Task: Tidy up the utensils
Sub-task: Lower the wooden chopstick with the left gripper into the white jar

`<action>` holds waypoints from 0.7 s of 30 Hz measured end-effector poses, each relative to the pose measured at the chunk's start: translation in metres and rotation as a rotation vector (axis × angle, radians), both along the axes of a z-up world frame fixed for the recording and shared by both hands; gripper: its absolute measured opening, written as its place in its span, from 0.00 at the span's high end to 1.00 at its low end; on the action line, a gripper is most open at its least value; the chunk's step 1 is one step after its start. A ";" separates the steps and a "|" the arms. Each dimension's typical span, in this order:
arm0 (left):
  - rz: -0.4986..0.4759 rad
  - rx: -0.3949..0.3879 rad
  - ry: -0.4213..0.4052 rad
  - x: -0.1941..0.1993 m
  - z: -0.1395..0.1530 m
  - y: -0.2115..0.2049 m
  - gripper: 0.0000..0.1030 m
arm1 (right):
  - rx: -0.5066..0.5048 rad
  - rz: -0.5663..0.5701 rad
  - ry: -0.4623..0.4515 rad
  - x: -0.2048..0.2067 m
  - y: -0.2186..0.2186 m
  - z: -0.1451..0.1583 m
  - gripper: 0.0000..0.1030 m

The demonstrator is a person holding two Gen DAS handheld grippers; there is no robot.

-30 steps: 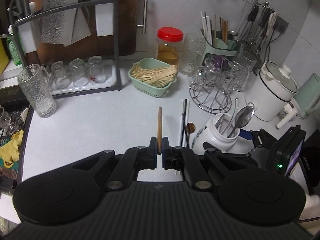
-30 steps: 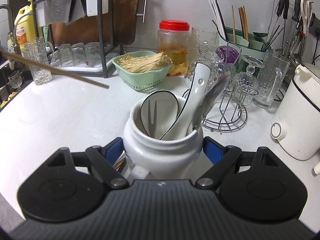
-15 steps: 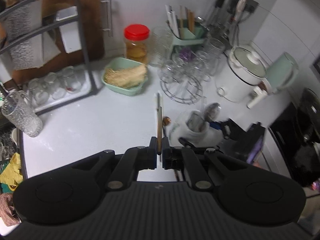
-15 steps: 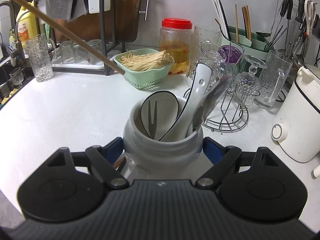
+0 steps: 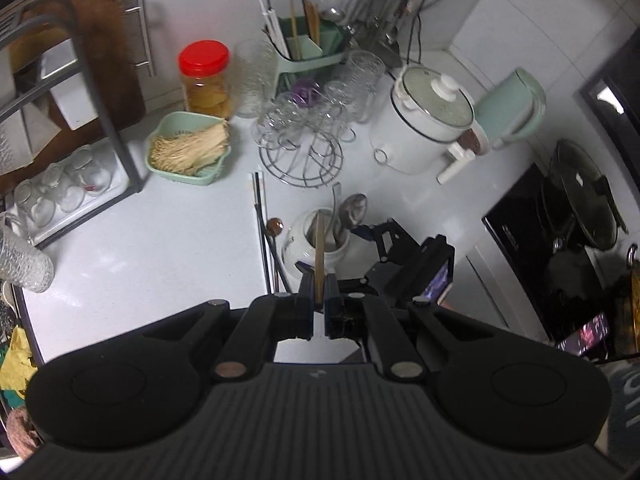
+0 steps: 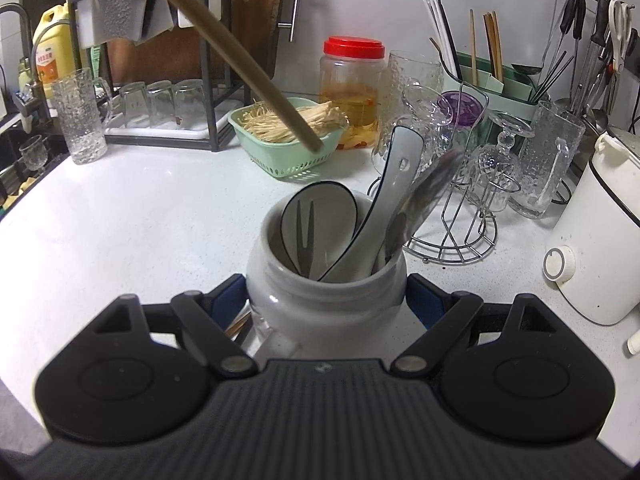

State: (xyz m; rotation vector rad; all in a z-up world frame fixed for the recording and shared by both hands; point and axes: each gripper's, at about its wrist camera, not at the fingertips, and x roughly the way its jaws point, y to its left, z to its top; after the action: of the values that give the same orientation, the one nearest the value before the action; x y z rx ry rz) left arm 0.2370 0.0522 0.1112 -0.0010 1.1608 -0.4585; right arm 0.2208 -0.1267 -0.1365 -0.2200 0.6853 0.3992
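Observation:
My left gripper (image 5: 319, 294) is shut on a wooden chopstick (image 5: 319, 248), held high above the counter with its tip pointing down over the white ceramic jar (image 5: 312, 240). The same chopstick (image 6: 236, 60) crosses the upper left of the right wrist view, slanting down toward the jar. My right gripper (image 6: 326, 292) is shut on the white jar (image 6: 324, 284), one blue pad on each side. A fork, a white ceramic spoon (image 6: 394, 176) and metal spoons stand in the jar. Dark chopsticks and a brown-headed spoon (image 5: 274, 226) lie on the counter left of the jar.
A green basket of toothpicks (image 5: 188, 152) and a red-lidded jar (image 5: 205, 78) stand behind. A wire glass rack (image 5: 308, 140), a green utensil caddy (image 5: 308, 50), a white cooker (image 5: 424, 120), a dish rack with glasses (image 5: 60, 188) and a black stove (image 5: 560, 248) surround the counter.
My left gripper rose with the chopstick and tipped it downward, so its tip now hangs over the jar's mouth. The right gripper and the jar kept still.

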 end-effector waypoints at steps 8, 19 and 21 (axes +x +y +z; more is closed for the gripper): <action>-0.039 0.037 0.088 0.016 -0.019 -0.017 0.95 | 0.011 -0.004 -0.006 -0.001 -0.001 -0.001 0.14; -0.075 0.137 0.182 0.051 -0.038 -0.045 0.95 | 0.018 0.005 -0.016 -0.003 -0.002 -0.001 0.14; -0.077 0.153 0.197 0.056 -0.041 -0.051 0.95 | 0.018 0.008 -0.017 -0.003 -0.001 -0.001 0.14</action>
State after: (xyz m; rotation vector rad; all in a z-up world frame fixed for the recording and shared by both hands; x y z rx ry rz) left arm 0.2931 0.0012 0.0698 0.1340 1.3913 -0.4435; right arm 0.2181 -0.1280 -0.1379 -0.2087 0.6637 0.4110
